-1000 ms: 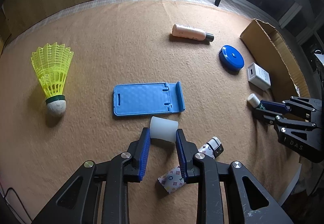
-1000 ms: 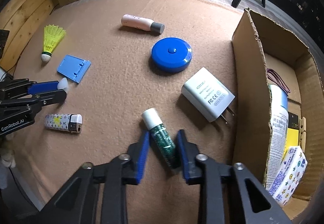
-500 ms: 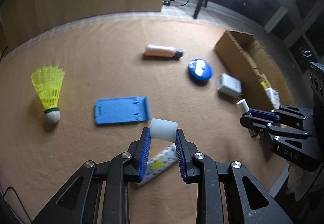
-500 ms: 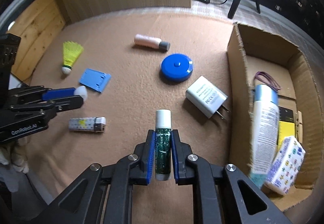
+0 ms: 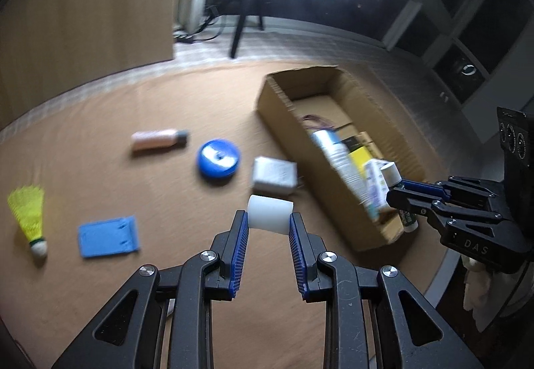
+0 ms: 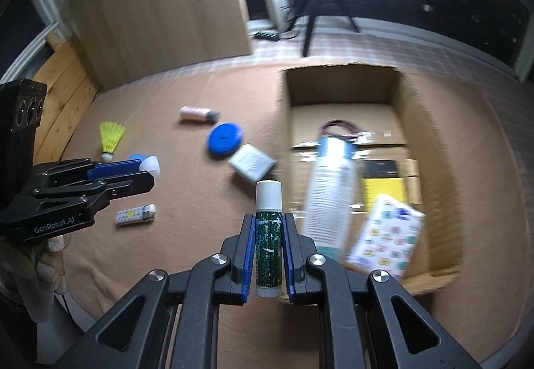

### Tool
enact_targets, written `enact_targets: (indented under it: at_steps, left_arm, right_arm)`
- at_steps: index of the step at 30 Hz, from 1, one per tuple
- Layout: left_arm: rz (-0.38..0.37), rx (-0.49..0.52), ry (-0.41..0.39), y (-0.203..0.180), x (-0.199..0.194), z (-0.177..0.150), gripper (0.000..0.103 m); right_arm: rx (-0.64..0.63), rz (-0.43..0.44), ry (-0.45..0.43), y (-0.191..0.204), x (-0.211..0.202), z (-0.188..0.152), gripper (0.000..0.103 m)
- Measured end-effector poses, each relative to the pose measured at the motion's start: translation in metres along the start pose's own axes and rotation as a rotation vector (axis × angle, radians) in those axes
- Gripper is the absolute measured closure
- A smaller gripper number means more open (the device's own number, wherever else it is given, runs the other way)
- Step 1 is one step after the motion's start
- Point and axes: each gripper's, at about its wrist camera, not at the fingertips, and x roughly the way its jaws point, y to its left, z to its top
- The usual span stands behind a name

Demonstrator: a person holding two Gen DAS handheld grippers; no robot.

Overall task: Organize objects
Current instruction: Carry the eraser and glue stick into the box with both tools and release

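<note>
white foam cylinder (image 5: 270, 214) pinched by left gripper (image 5: 269, 229); right gripper (image 6: 269, 235) clamps green lip-balm tube (image 6: 268, 235) near cardboard box (image 6: 430, 122).

shuttlecock (image 5: 28, 215): yellow | stand (image 5: 108, 236): blue | tube (image 6: 268, 237): green-speckled, white cap

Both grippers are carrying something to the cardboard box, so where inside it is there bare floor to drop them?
The cardboard box is bare at its far end, between the back wall and the purple band. The near half is crowded: white bottle, yellow packet, patterned pack.
</note>
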Motion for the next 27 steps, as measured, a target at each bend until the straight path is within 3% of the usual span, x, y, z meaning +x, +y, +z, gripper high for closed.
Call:
enact_targets:
  at_steps: [12, 21, 22, 24, 26, 27]
  left_arm:
    - [-0.085, 0.108, 0.027, -0.086, 0.043, 0.028, 0.076]
    - [-0.118, 0.15, 0.059, -0.116, 0.062, 0.032, 0.073]
    - [-0.115, 0.157, 0.059, -0.118, 0.062, 0.032, 0.072]
    - [-0.113, 0.155, 0.061, -0.119, 0.061, 0.033, 0.047]
    - [-0.113, 0.145, 0.046, -0.116, 0.057, 0.033, 0.042]
    - [-0.112, 0.145, 0.043, -0.115, 0.055, 0.032, 0.042]
  right_arm:
    - [0.084, -0.079, -0.024, -0.068, -0.016, -0.007, 0.089]
    - [0.11, -0.091, -0.023, -0.087, -0.014, -0.007, 0.089]
    - [0.111, -0.089, -0.024, -0.088, -0.015, -0.007, 0.089]
    - [0.115, -0.095, -0.028, -0.088, -0.015, -0.007, 0.085]
    - [0.116, -0.099, -0.038, -0.088, -0.017, -0.006, 0.065]
    - [0.119, -0.103, -0.05, -0.088, -0.019, -0.007, 0.061]
